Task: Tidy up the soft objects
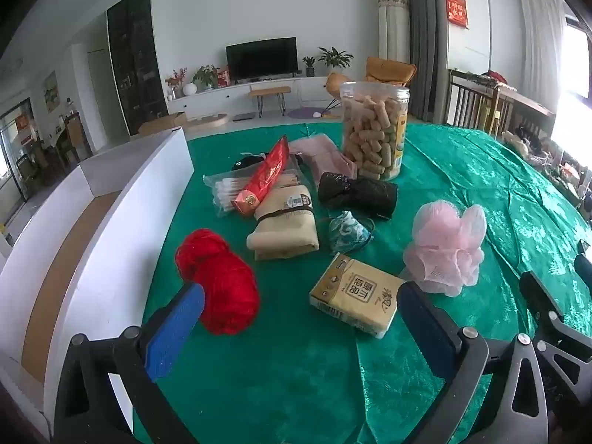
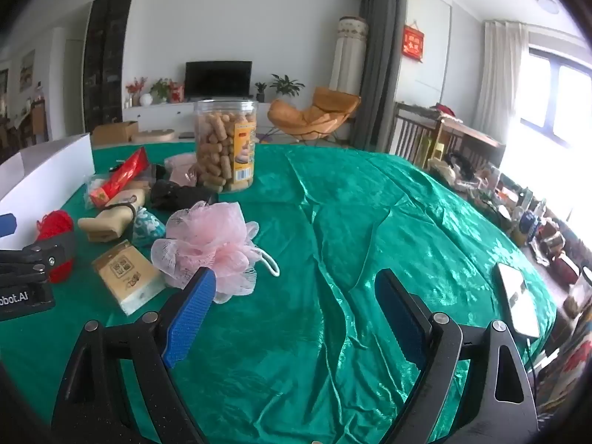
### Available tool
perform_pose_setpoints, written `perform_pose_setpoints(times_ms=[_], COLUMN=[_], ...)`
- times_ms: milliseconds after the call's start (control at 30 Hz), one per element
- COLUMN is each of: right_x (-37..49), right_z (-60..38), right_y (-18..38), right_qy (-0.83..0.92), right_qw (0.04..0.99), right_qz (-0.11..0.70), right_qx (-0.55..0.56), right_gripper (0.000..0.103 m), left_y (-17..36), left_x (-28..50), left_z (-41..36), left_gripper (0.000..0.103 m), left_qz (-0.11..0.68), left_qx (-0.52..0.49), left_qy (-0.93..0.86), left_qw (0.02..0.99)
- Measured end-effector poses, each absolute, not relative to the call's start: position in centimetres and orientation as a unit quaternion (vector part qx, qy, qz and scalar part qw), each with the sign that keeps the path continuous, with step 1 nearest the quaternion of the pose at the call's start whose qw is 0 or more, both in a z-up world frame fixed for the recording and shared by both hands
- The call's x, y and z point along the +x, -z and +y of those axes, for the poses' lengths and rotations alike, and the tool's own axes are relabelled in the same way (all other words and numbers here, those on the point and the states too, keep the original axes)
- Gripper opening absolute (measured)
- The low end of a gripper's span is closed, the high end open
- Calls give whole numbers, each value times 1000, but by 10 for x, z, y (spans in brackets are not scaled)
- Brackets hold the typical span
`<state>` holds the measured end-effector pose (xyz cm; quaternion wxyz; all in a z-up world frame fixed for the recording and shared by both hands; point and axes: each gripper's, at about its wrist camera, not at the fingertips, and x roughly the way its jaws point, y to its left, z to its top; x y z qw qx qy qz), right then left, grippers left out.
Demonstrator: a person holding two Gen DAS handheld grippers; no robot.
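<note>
The left gripper (image 1: 299,318) hangs over the green tablecloth (image 1: 462,170) with its jaws spread wide and nothing between them. Just past its blue fingers (image 1: 174,325) lie a ball of red yarn (image 1: 218,281), fuzzy and loosely wound, and a tan pack of tissues (image 1: 355,298) lying flat with printed characters on top. The right gripper (image 2: 296,314) is likewise wide open and empty, over bare, wrinkled cloth. Just beyond its left finger sits a pink mesh bath sponge (image 2: 211,244), ruffled and airy, with a white cord loop (image 2: 272,264) trailing to its right.

Farther out, in the middle of the table, the other soft things crowd together: a folded beige cloth (image 1: 283,229) bound by a dark band, a teal patterned face mask (image 1: 347,231), a roll of black bags (image 1: 357,192), and a crumpled pink cloth (image 1: 322,157). A red packet (image 1: 266,175) lies across a clear bag of cotton swabs (image 1: 225,190). Behind them stands a clear jar of snacks (image 1: 373,131). A white box (image 1: 100,199) with a brown floor sits open along the table's left edge, beside the yarn.
</note>
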<state>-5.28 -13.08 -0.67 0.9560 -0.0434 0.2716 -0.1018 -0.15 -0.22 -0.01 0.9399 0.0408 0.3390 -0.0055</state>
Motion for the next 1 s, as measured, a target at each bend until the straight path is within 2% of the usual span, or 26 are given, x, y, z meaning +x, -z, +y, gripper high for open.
perform_pose_setpoints(times_ms=[400,800,1000], right_x=[-54,-57,-55], right_z=[-119,-117,-117], right_y=[10,6,7], right_qy=[97,70,66], right_qw=[955,960,959], right_qz=[274,265,271], right_qx=[-54,-57,-54], right_gripper=[90,90,90], left_y=[12,45,65], left_x=[0,-3,12], left_z=[2,14,22], left_gripper=[103,103,103], left_qz=[355,397,444], left_qx=[44,49,32], left_qy=[11,-7,-4], left_qw=[934,917,896])
